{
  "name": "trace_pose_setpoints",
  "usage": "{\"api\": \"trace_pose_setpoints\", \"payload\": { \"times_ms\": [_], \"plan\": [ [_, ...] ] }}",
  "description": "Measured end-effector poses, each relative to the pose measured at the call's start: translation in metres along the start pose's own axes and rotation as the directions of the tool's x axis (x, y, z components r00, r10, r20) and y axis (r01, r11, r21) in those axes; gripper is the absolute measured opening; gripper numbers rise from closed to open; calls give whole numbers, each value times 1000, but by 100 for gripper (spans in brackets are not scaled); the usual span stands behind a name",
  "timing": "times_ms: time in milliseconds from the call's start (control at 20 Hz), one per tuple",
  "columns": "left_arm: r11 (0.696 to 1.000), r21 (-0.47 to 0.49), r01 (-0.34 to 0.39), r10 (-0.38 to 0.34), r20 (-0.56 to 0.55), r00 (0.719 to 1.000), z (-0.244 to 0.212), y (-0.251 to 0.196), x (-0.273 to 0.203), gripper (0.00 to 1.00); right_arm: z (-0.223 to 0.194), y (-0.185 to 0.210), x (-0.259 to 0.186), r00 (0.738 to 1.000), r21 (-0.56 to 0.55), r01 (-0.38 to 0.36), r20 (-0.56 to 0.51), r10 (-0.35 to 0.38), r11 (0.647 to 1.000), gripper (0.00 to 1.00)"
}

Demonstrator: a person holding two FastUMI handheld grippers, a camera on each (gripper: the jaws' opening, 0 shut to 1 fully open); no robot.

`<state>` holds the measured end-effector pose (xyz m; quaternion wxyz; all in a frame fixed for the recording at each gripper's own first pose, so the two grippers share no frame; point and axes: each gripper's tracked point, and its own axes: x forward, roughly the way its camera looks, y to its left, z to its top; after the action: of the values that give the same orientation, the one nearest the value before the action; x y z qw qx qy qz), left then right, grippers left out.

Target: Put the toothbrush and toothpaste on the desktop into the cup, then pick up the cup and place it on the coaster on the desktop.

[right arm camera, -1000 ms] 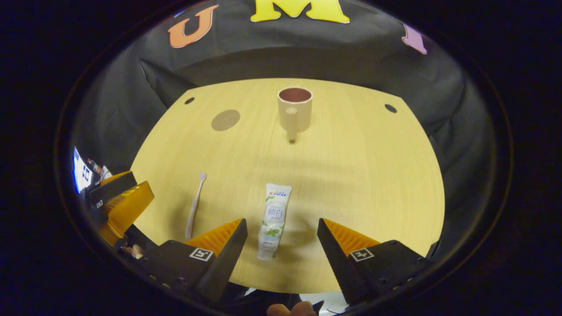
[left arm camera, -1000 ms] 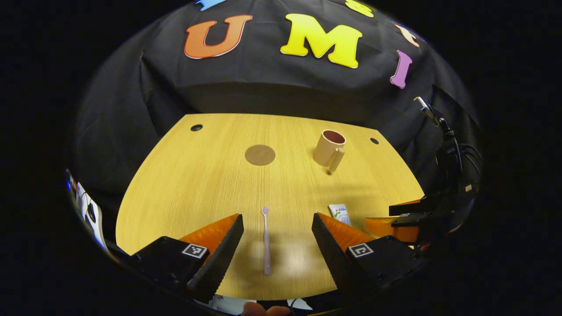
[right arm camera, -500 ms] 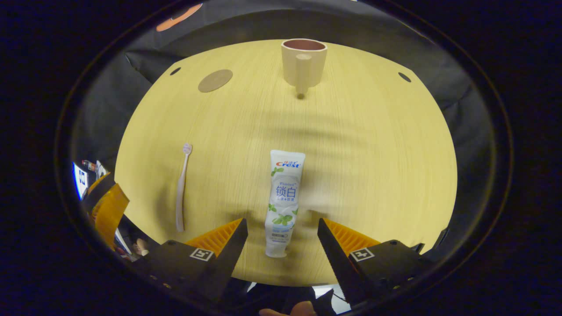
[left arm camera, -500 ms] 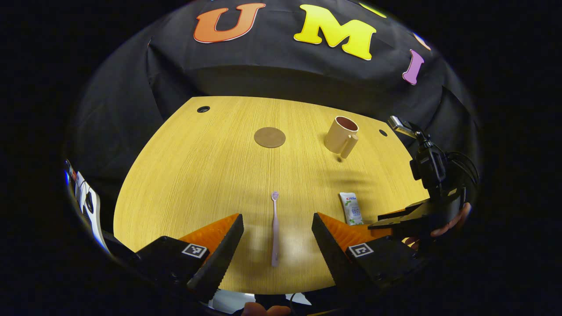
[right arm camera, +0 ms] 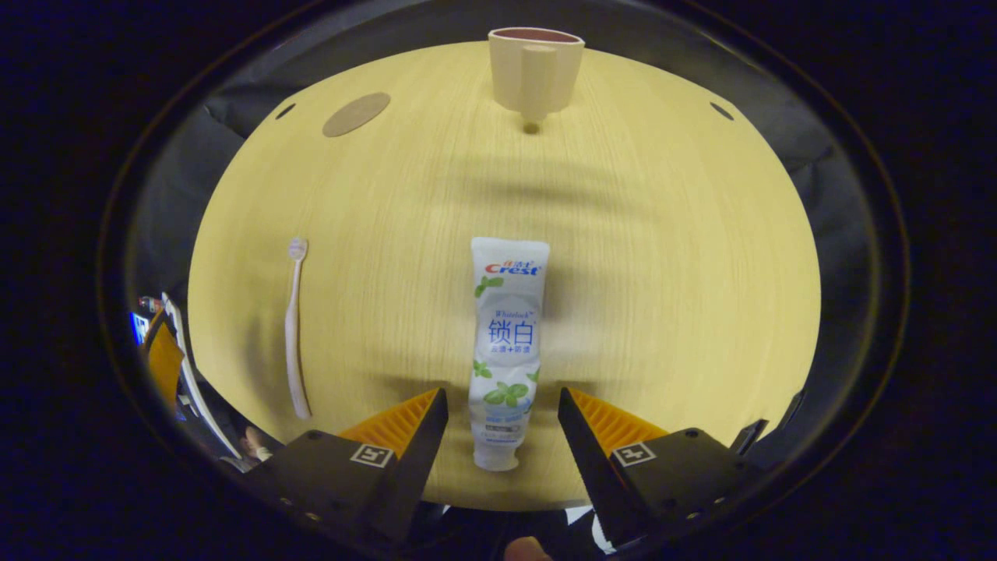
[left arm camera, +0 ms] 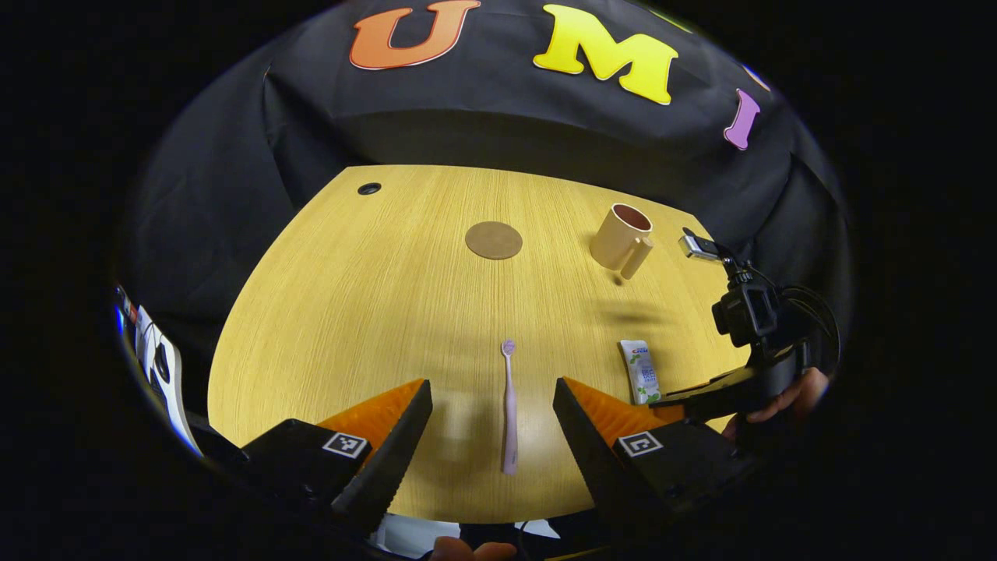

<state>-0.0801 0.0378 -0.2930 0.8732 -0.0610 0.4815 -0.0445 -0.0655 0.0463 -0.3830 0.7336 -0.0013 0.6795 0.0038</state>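
A pink toothbrush point(left arm camera: 509, 405) lies flat on the wooden desktop point(left arm camera: 374, 312), its handle end between the fingers of my open left gripper point(left arm camera: 492, 425). A white toothpaste tube point(right arm camera: 506, 343) lies lengthwise, cap end toward me, with my open right gripper point(right arm camera: 502, 427) straddling its lower part, fingers apart from it. In the right gripper view the toothbrush point(right arm camera: 294, 331) lies to the left. A beige cup point(left arm camera: 621, 238) with its handle toward me stands upright at the far right. The round brown coaster point(left arm camera: 494, 240) lies left of it. The right gripper point(left arm camera: 728, 393) hangs low over the toothpaste point(left arm camera: 641, 370).
The cup point(right arm camera: 536, 66) stands straight ahead of the toothpaste in the right gripper view, with the coaster point(right arm camera: 357, 114) to its left. Cable holes point(left arm camera: 368, 188) mark the desktop's far corners. A hand point(left arm camera: 790, 393) holds the right gripper. Black cloth walls surround the desk.
The right gripper has come down and forward over the toothpaste, its fingers now flanking the tube. The left gripper has shifted a little; the toothbrush has not moved.
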Motion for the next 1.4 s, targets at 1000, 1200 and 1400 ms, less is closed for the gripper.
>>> {"api": "trace_pose_setpoints", "payload": {
  "times_ms": [1000, 1200, 1400],
  "plan": [
    [1000, 5, 20, -20, -64, 998, -6, 0, -3, 100, -4, 3, 5, 999, 84, 9, -33, -6, 996, 44],
    [999, 1, 40, -40, -138, 990, -25, -3, 7, 100, -3, 4, 3, 1000, 90, 0, -21, 2, 996, 41],
    [998, -24, 66, -69, -223, 972, -44, -10, 17, 100, 1, 4, 0, 1000, 102, -16, 6, 16, 995, 40]
  ]
}}
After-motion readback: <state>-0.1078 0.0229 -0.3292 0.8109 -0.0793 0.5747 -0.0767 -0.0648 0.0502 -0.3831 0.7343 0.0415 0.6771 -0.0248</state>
